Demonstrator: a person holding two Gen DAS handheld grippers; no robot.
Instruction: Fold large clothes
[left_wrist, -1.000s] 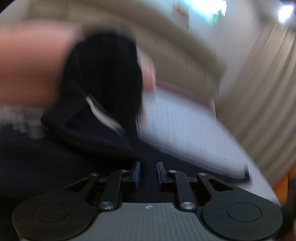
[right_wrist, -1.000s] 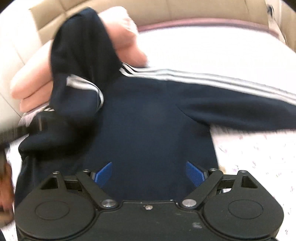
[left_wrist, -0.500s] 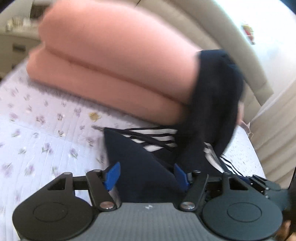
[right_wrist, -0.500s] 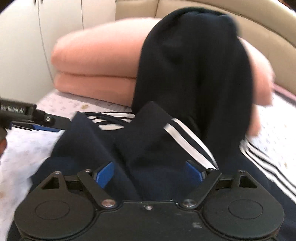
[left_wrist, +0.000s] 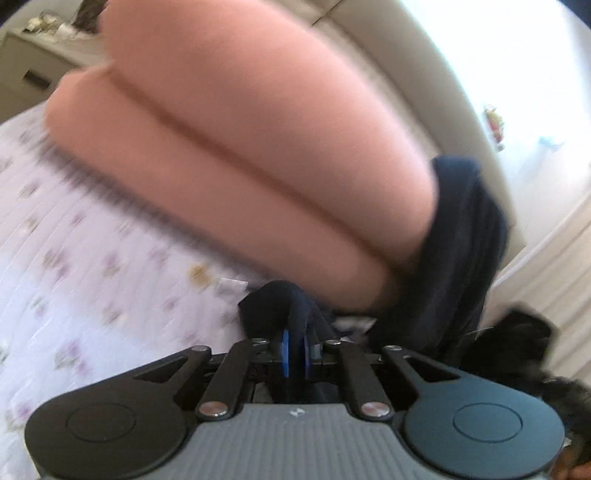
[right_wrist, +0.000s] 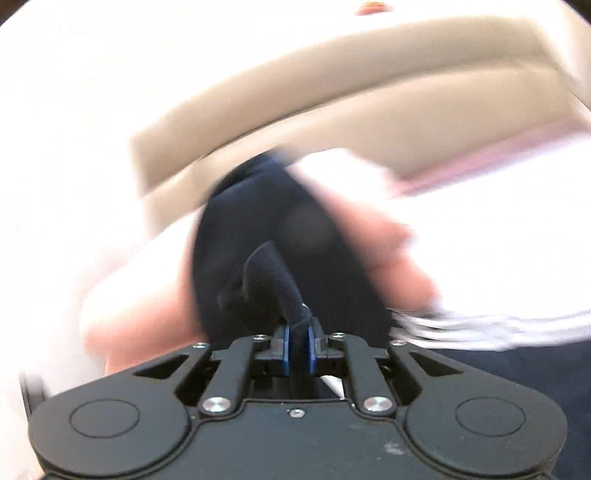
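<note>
The garment is a dark navy jacket with white stripes (right_wrist: 461, 328). Part of it hangs over the end of the pink folded duvet (left_wrist: 465, 236). My left gripper (left_wrist: 295, 347) is shut on a fold of the navy jacket (left_wrist: 277, 299), just above the flowered bedsheet. My right gripper (right_wrist: 298, 345) is shut on another bunched fold of the jacket (right_wrist: 269, 280), with the draped dark cloth right behind it. Both views are blurred by motion.
A thick pink duvet (left_wrist: 240, 147), folded double, lies across the bed close ahead of the left gripper. The white flowered bedsheet (left_wrist: 74, 258) spreads to the left. A beige padded headboard (right_wrist: 332, 110) stands behind. A nightstand (left_wrist: 33, 70) is at far left.
Both grippers were open half a second ago and have now shut on folds of the navy jacket. Both views have shifted and blurred.
</note>
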